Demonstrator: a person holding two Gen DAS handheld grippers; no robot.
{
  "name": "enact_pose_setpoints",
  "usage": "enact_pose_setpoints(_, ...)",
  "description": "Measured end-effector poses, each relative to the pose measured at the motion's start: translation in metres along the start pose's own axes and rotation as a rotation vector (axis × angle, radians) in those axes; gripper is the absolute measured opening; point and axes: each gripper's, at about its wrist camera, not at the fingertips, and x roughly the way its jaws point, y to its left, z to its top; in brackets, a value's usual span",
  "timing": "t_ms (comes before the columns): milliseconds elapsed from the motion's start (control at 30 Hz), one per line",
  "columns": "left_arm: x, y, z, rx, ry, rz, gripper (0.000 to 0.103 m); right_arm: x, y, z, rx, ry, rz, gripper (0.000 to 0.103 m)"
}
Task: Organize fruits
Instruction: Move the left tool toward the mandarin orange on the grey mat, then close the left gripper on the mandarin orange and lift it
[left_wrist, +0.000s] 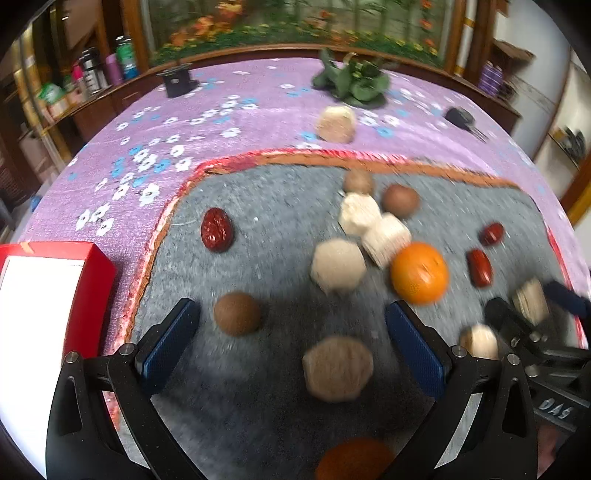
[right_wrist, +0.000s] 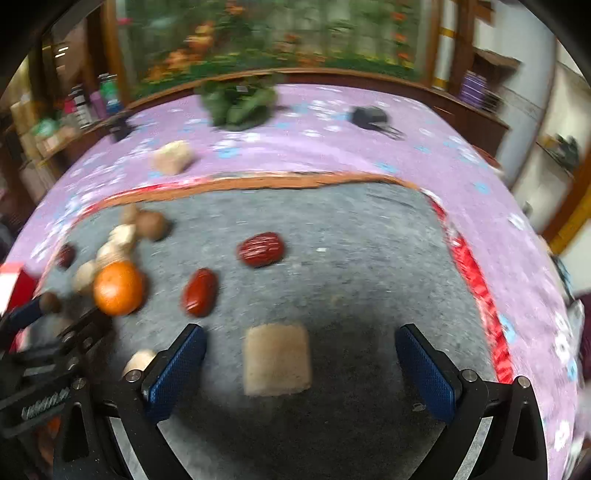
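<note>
fruits scattered on a grey mat (left_wrist: 258, 206)

the left gripper (left_wrist: 291, 328) hangs wide apart over a brown round fruit (left_wrist: 237, 313) and a beige lump (left_wrist: 338, 369); an orange (left_wrist: 419, 272) lies beyond.

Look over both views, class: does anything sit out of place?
Yes. One beige block lies on the purple flowered tablecloth, beyond the grey mat's red edge, while the orange, red dates and other beige blocks lie scattered on the mat. Nothing looks spilled or damaged, though blur hides detail.
</note>
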Motion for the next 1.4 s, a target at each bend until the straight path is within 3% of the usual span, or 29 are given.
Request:
enact_pose_setpoints(33,-0.006,0.004,-0.004,0.005,0.001,0.018,0.103,-0.008,-0.002,-0.002,-0.006,-0.035,0.047,0.093)
enact_pose_setpoints(100,-0.026,0.012,-0.011,-0.003,-0.027,0.042,0.102,-0.028,-0.006,-0.004,-0.012,-0.117,0.089,0.093)
enact_pose_setpoints(167,-0.057,0.023,-0.022,0.008,-0.113,0.053,0.102,-0.051,-0.008,-0.006,-0.051,-0.215,0.132,0.093)
enact_pose_setpoints(233,-0.089,0.036,-0.039,0.021,-0.201,0.07,0.102,-0.066,-0.005,-0.001,-0.109,-0.257,0.192,0.093)
enact_pose_setpoints(400,-0.123,0.06,-0.083,0.019,-0.225,0.026,0.102,-0.057,0.035,0.025,-0.23,-0.174,0.358,0.092)
enact_pose_setpoints(467,-0.125,0.059,-0.094,0.03,-0.212,0.023,0.102,-0.039,0.056,0.03,-0.255,-0.104,0.377,0.078)
enact_pose_setpoints(567,-0.126,0.049,-0.095,0.062,-0.183,0.01,0.102,-0.006,0.084,0.032,-0.292,0.013,0.332,0.046)
enact_pose_setpoints(633,-0.127,0.04,-0.091,0.067,-0.175,-0.015,0.102,0.007,0.087,0.031,-0.274,0.057,0.303,0.042)
enact_pose_setpoints(800,-0.118,0.013,-0.077,0.108,-0.156,-0.039,0.101,0.01,0.077,0.028,-0.253,0.06,0.381,0.034)
enact_pose_setpoints(933,-0.097,-0.01,-0.072,0.138,-0.088,-0.063,0.086,0.013,0.065,0.03,-0.262,0.072,0.443,0.033)
enact_pose_setpoints(967,-0.092,-0.012,-0.07,0.137,-0.072,-0.063,0.077,0.012,0.058,0.033,-0.24,0.071,0.462,0.033)
enact_pose_setpoints(1100,-0.069,-0.021,-0.068,0.128,-0.003,-0.06,0.071,-0.005,0.026,0.048,-0.088,0.007,0.573,0.033)
enact_pose_setpoints(1167,-0.063,-0.024,-0.066,0.126,0.013,-0.065,0.063,-0.012,0.014,0.052,-0.019,-0.023,0.633,0.033)
enact_pose_setpoints(1233,-0.058,-0.024,-0.063,0.114,0.017,-0.068,0.063,-0.018,0.008,0.054,0.017,-0.052,0.647,0.032)
enact_pose_setpoints(1400,-0.056,-0.02,-0.061,0.083,0.008,-0.09,0.044,-0.02,0.007,0.055,0.053,-0.045,0.662,0.032)
